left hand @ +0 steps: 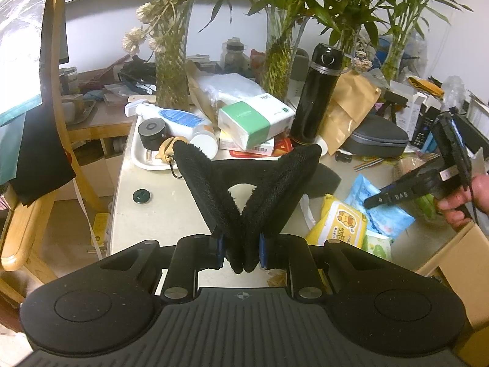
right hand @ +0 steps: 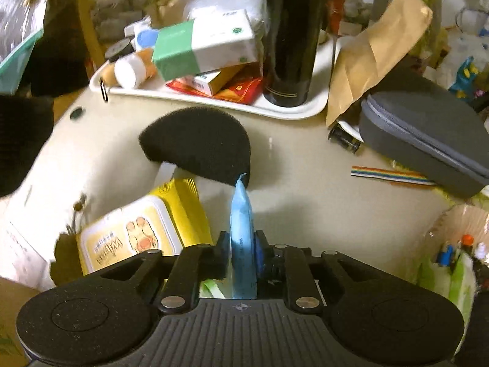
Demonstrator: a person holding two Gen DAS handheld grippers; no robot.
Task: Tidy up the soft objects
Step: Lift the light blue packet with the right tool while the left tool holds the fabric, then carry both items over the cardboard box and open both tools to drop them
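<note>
The tabletop [right hand: 305, 183] is a pale cream slab with a rounded edge, crowded along its far side. A white tray [right hand: 293, 113] carries a tall black flask [left hand: 314, 98], a green-and-white tissue pack [left hand: 256, 122], a white bottle lying on its side [right hand: 131, 70] and some red and yellow cartons. Behind them glass vases of bamboo and dried flowers [left hand: 171, 70] stand against a white wall. A brown paper bag [right hand: 376, 52] leans beside the flask, and a grey zip case [right hand: 428, 140] lies to its right, with a strip of rainbow ribbon cable [right hand: 391, 176] just in front of it. A wooden chair [left hand: 64, 140] draped in black cloth stands off the left edge, and a cardboard box [left hand: 458, 263] sits at the lower right.

The left gripper [left hand: 241, 252] has its jaws clenched on a black foam piece [left hand: 244, 189], folded so that its two flaps rise from the pinch and splay outward in a V, tips pointing away toward the tray. It is held above the tabletop, near its front edge.

The right gripper [right hand: 243, 250] has its jaws grasping a blue soft pack [right hand: 243, 229], turned on edge; its long axis runs straight ahead along the fingers, its pointed tip reaching a second black foam pad [right hand: 198, 146], a half-round piece lying on the tabletop with its curved side toward the tray. A yellow wipes pack [right hand: 137, 238] lies flat just left of the blue pack, partly under the foam pad's near edge.

In the left wrist view, the right hand [left hand: 467, 198] shows around its gripper's handle at the far right.
</note>
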